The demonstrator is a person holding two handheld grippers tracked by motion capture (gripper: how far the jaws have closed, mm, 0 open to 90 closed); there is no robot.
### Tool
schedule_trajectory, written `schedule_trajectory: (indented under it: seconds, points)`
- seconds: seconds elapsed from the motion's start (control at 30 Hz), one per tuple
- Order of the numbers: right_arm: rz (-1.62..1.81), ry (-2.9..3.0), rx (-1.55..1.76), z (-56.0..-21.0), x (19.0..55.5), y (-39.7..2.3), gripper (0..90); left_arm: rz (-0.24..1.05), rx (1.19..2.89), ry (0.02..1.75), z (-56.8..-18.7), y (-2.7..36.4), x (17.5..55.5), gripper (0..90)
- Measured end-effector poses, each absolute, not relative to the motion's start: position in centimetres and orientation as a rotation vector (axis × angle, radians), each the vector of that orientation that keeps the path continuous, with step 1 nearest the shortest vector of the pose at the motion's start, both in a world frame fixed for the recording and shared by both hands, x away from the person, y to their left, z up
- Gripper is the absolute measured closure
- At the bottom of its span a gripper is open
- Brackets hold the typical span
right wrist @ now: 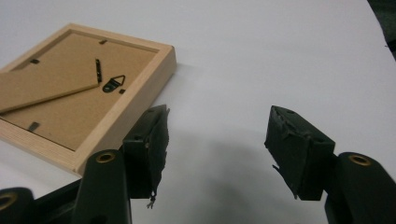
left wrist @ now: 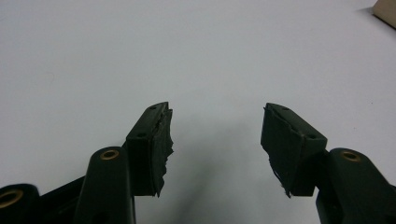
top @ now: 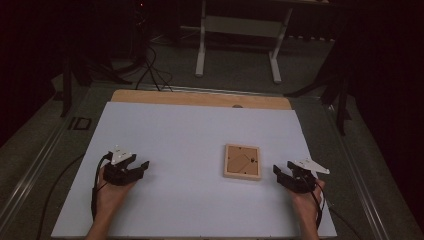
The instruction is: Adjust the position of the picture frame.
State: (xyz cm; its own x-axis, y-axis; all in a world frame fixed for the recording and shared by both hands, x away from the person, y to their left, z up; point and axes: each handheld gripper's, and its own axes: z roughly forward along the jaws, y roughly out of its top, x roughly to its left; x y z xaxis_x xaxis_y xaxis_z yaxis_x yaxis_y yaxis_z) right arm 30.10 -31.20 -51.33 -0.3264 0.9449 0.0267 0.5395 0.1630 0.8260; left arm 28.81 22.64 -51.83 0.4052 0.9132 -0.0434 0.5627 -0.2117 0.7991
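A small wooden picture frame [top: 242, 161] lies face down on the white board [top: 190, 135], its brown backing, fold-out stand and metal hanger turned up. In the right gripper view the picture frame [right wrist: 84, 88] lies just left of the jaws. My right gripper [top: 284, 171] rests on the board a little right of the frame, open and empty [right wrist: 217, 140]. Far to the left, my left gripper [top: 141, 164] also rests on the board, open with nothing between its jaws [left wrist: 215, 140]. A corner of the frame [left wrist: 385, 10] peeks in at the upper right of the left gripper view.
The white board lies on a wooden tabletop [top: 200, 98] whose far strip is bare. Beyond it stand white table legs [top: 201, 45] and black cables [top: 150, 70] on a dark floor. A cable [top: 95, 185] trails from each gripper.
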Motion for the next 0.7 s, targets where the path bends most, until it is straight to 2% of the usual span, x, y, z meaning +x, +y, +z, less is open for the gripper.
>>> schedule_trajectory:
  seconds: [0.47,0.7]
  points:
    - [1.085,1.96,1.383,-51.2,30.3,-30.2,40.4,0.587,1.899,1.252,-51.6,22.5,28.5,42.8]
    - [1.105,1.982,1.354,-50.9,30.6,-29.4,47.7,0.591,1.906,1.245,-51.6,22.4,28.5,42.8]
